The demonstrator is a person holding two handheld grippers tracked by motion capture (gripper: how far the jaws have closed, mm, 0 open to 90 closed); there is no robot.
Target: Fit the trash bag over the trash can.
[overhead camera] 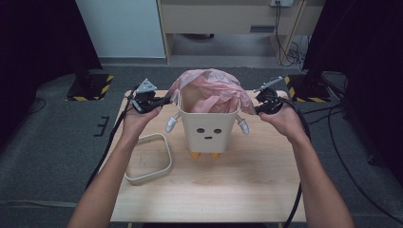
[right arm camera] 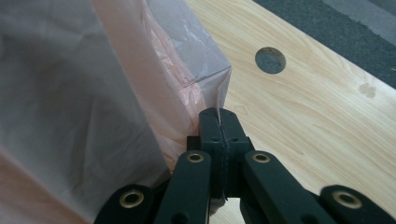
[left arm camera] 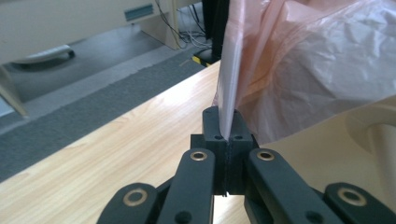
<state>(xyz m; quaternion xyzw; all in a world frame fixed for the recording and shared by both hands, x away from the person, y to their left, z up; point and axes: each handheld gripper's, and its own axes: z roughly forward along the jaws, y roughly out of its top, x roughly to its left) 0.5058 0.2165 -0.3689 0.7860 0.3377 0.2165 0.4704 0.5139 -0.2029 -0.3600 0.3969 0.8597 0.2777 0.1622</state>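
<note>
A cream bin (overhead camera: 208, 130) with a drawn face, small white arms and orange feet stands mid-table. A pink plastic bag (overhead camera: 209, 88) billows out of its mouth and drapes over the rim. My left gripper (overhead camera: 166, 100) is at the bin's left side, shut on the pink plastic bag (left arm camera: 299, 70) edge, which rises thin between the closed jaws. My right gripper (overhead camera: 257, 110) is at the bin's right side, shut on the opposite edge of the pink plastic bag (right arm camera: 116, 93). In the gripper views, the left gripper (left arm camera: 226, 122) and right gripper (right arm camera: 218, 119) each pinch film.
A cream square ring (overhead camera: 148, 159), like a bin rim, lies flat on the wooden table (overhead camera: 247, 190) to the left front. The table has a round hole (right arm camera: 270, 60) near the right gripper. Grey carpet, stand bases with hazard stripes and cables surround the table.
</note>
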